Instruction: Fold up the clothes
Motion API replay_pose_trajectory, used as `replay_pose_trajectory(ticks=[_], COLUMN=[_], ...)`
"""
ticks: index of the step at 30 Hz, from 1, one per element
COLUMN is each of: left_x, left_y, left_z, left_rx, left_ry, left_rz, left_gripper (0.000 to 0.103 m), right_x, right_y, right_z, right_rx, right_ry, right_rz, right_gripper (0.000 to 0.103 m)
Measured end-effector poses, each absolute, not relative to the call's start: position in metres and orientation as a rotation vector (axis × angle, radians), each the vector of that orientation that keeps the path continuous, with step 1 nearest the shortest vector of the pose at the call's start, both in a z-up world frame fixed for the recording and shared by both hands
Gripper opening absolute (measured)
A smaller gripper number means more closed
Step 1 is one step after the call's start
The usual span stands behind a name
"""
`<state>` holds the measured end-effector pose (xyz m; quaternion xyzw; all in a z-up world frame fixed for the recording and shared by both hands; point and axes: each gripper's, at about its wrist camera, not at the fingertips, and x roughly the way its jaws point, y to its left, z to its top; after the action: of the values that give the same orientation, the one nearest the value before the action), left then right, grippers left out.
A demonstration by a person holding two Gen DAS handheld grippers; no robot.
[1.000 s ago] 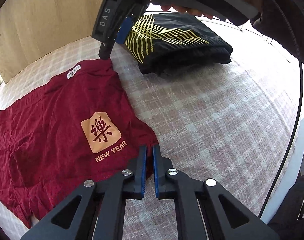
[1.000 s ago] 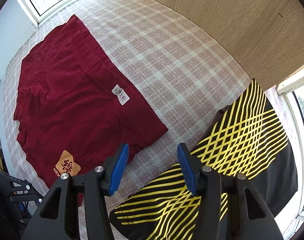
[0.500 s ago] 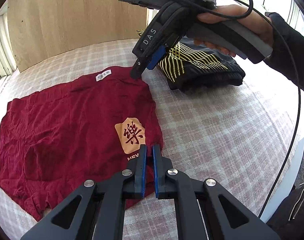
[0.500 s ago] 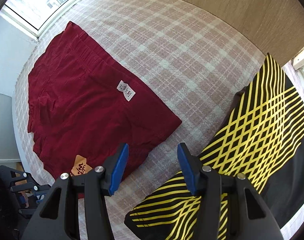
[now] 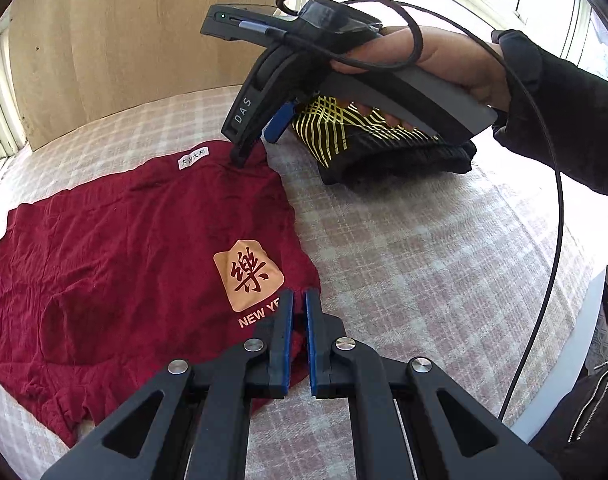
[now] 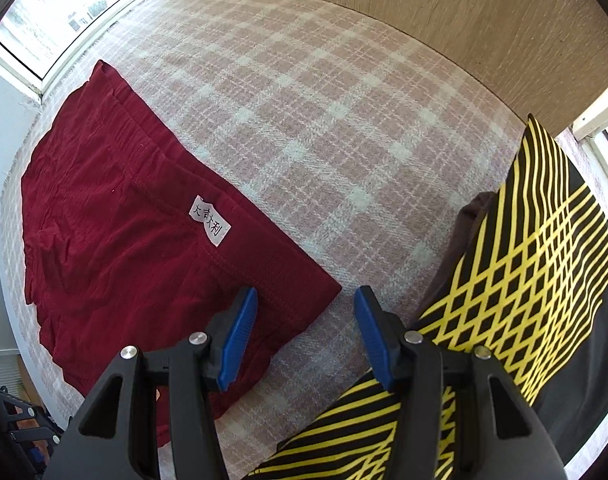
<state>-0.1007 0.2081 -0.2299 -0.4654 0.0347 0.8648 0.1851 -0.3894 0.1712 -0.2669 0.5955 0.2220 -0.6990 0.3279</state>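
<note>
- Covering most of both views: plaid bedspread (image 5: pixel 424 248), pink/white; its edges run out of frame, near side hidden behind gripper bodies.
- Red garment (image 5: pixel 123 248) lies flat on the bedspread, wrinkled, w/ white tag (image 5: pixel 193 157) at its waistband and a tan patch (image 5: pixel 247 276) reading "NEW YE…", the rest cut off by the left gripper. Lower hem partly hidden in the left wrist view.
- Black-and-yellow folded garment (image 6: pixel 524 264) sits beside the red one, apart from it; its far side is cropped in the right wrist view, and partly blocked by the person's hand (image 5: pixel 456 64) in the other.
- Right gripper (image 6: pixel 306 300): jaws apart, nothing between pads, straddling the red garment's corner from above; can't tell if the tips touch cloth.
- Left gripper (image 5: pixel 297 300): jaws together, over the red garment's near corner; whether cloth is pinched is hard to make out.
</note>
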Motion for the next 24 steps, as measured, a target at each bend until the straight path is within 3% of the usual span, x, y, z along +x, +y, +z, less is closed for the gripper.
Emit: replay_pose_trajectory(ticks=[2,5,9,11,24], left_x=[-0.101,-0.1,-0.099,-0.099,-0.103], left_y=[0.208,0.207,0.206,0.206,0.203], left_z=[-0.229,-0.229,-0.229,-0.23,-0.232], left_rx=[-1.305,-1.295,-1.288,-1.284,-1.273], left_ry=[0.097,0.083,0.069,0.056,0.021], left_rz=[2.435,2.433,2.424,2.421,2.404], left_gripper=[0.005,0.005,0.005,0.005,0.005], right_x=[-0.389,-0.378,-0.375,-0.378,-0.394], right_y=[0.17,0.172,0.184,0.188,0.155], right_z=[-0.269,-0.272,-0.268,-0.267,-0.271], right_rx=[1.55,1.474,1.453,1.468,1.485], right_ry=[0.558,0.574,0.504,0.459,0.489], right_rz=[-1.828,-1.844,-1.898,-1.914,-1.841], right_gripper=[0.063,0.065,0.061,0.049,0.048])
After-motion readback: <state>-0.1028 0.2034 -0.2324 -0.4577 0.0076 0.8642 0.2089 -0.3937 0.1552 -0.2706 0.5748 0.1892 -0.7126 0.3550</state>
